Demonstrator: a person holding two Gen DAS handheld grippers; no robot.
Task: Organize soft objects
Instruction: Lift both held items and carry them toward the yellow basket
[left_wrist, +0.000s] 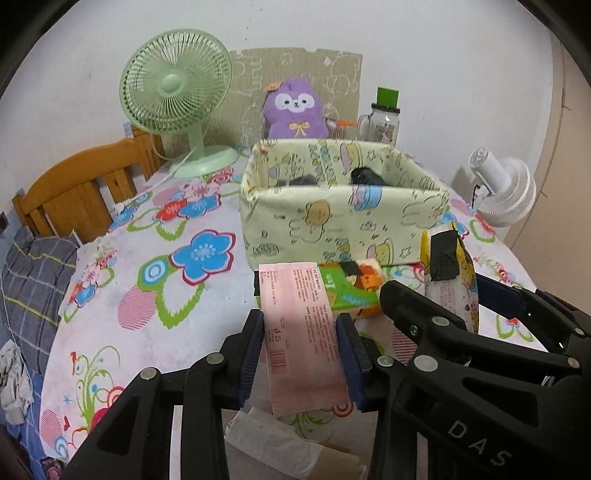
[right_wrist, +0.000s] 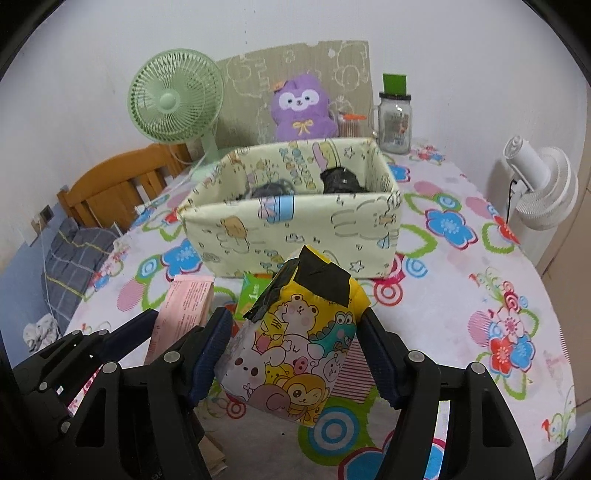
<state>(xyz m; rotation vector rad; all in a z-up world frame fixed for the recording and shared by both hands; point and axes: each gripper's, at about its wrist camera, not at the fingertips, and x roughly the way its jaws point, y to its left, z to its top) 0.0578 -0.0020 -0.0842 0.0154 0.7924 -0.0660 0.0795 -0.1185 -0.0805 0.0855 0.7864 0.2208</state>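
While the L-wrist cam looked down over the floral tablecloth (left_wrist: 155, 243), the left gripper (left_wrist: 301, 350) was clamped on a pink pack (left_wrist: 299, 325), blue pads pressing both its long sides, pack held clear above the table. Just ahead lay a green pack (left_wrist: 347, 291) on the cloth, near the front wall of the pale yellow fabric bin (left_wrist: 332, 214), w/ dark items inside. To the R, the right gripper (left_wrist: 454, 295) held a yellow cartoon pouch (left_wrist: 448, 266). Behind the bin: purple plush (left_wrist: 295, 109), green fan (left_wrist: 173, 88), glass jar (left_wrist: 382, 125).

R-wrist cam: right gripper (right_wrist: 295, 354) was closed on the cartoon pouch (right_wrist: 299, 354), pads on both sides, black tape on its top, pouch lifted off the cloth & in front of the bin (right_wrist: 295, 225). Pink pack (right_wrist: 181, 317) sat at L in the left gripper (right_wrist: 181, 332); green pack (right_wrist: 253, 293) lay between the pouch & bin. White fan (right_wrist: 539, 184) stood at far R.
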